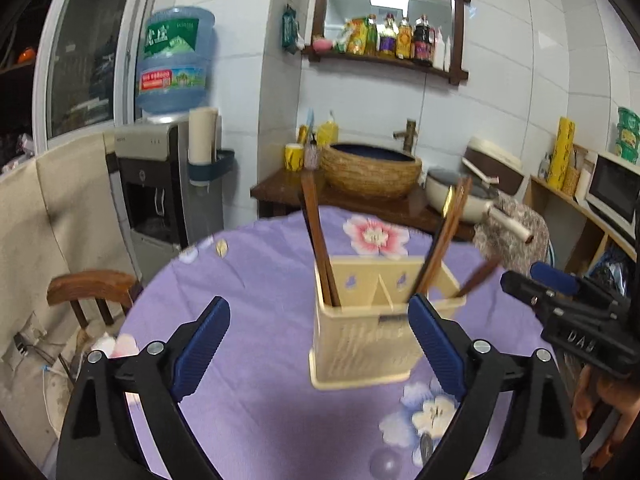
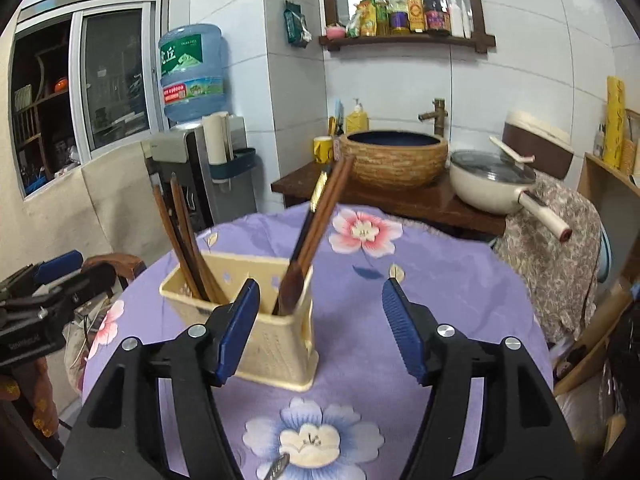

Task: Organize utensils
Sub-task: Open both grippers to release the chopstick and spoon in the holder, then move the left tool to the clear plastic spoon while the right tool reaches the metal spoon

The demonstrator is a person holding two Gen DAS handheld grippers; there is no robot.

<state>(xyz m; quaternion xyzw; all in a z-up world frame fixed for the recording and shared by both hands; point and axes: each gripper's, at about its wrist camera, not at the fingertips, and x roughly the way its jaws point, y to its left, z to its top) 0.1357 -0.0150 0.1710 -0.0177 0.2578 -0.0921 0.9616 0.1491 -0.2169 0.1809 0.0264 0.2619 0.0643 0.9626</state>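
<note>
The cream utensil holder (image 1: 362, 340) stands upright near the middle of the round table's purple flowered cloth (image 1: 256, 272), and everything else is placed from it. Its left compartment holds a pair of dark wooden chopsticks (image 1: 316, 240) leaning left; its right compartment holds another pair with a gold-banded one (image 1: 444, 236), leaning right, and a wooden spoon or ladle, its bowl blurred, tips out over the holder's right rim. Just in front of the holder, the left gripper (image 1: 320, 344) hangs with its blue pads spread wide and nothing between them but the holder's front face, which they do not touch. To the holder's right, the right gripper (image 2: 320, 328) is also parted, moderately wide, empty; its left pad overlaps the holder's near corner in view, though contact cannot be told. A metal utensil tip (image 2: 278, 466) lies on the cloth nearer than the holder, probably the next piece to collect. To do that well, keep both jaws clear of the holder so it is not tipped, approach low, and grip the handle squarely.
</note>
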